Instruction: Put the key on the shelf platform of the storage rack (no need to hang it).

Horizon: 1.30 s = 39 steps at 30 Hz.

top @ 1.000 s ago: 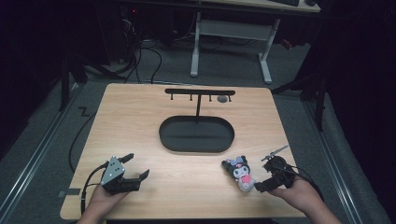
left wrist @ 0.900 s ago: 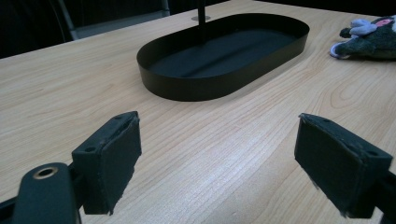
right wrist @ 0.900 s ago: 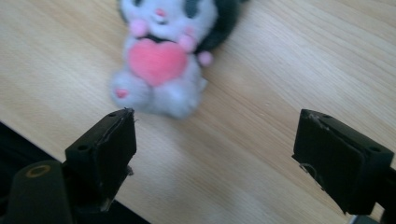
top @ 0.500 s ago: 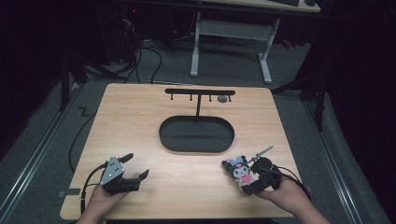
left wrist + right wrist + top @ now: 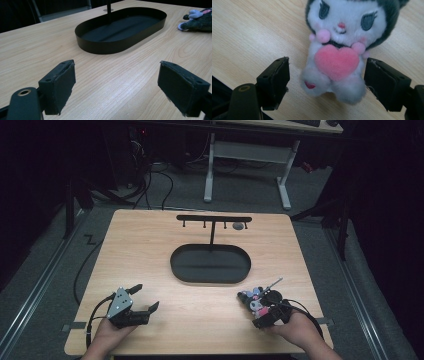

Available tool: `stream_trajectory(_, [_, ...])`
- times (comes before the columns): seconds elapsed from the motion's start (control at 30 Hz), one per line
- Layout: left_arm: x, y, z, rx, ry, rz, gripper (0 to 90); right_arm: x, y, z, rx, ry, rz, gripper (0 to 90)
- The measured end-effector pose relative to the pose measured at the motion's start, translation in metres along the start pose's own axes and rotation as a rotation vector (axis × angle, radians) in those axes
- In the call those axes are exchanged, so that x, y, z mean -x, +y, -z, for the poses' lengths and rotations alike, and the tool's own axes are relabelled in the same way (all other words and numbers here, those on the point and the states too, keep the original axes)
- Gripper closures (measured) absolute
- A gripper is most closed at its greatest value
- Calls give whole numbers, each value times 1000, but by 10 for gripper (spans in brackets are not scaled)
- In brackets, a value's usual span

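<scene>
A small plush toy (image 5: 337, 47) lies on its back on the wooden table (image 5: 150, 250), front right. It has a white face, dark grey hood and a pink heart on its chest. It also shows in the high view (image 5: 255, 300) and far right in the left gripper view (image 5: 197, 21). My right gripper (image 5: 325, 82) straddles its lower body. The jaws have just been closing, with the plush between them and a gap still at the left pad (image 5: 275, 80). In the high view the right gripper (image 5: 256, 311) sits right behind the toy. My left gripper (image 5: 145, 297) rests front left, open and holding nothing (image 5: 116, 82).
A black oval tray (image 5: 172, 265) sits mid-table, its rim (image 5: 105, 47) ahead of the left jaws. A thin black stand with a hooked crossbar (image 5: 214, 218) rises from the tray's far side. Bare wood lies between the two grippers. Cables and a desk frame stand beyond the table.
The right hand has moved left and down onto the plush, and its jaws now stand either side of the toy and narrower. The left hand has not moved.
</scene>
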State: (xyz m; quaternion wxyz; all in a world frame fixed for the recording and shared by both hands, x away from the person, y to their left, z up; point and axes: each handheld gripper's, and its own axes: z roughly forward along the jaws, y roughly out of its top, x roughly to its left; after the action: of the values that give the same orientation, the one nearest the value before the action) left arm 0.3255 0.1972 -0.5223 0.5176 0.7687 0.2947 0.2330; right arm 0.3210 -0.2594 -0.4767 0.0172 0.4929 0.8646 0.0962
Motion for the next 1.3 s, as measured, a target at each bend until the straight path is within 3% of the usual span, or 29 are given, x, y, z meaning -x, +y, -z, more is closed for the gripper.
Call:
stream_trajectory(0.2, [0,0,-1,-3,-3,-4,154,3,-3,-5,-8,6,-25,291])
stream_trajectory(0.57, [2,0,-1,-8,-8,-5,153,2,-2,-1,-6,-6,-16,445])
stream_trajectory(1.3, [1,-1,-2,-9,-10,-5,154,3,6,18,7,-26,-3,466])
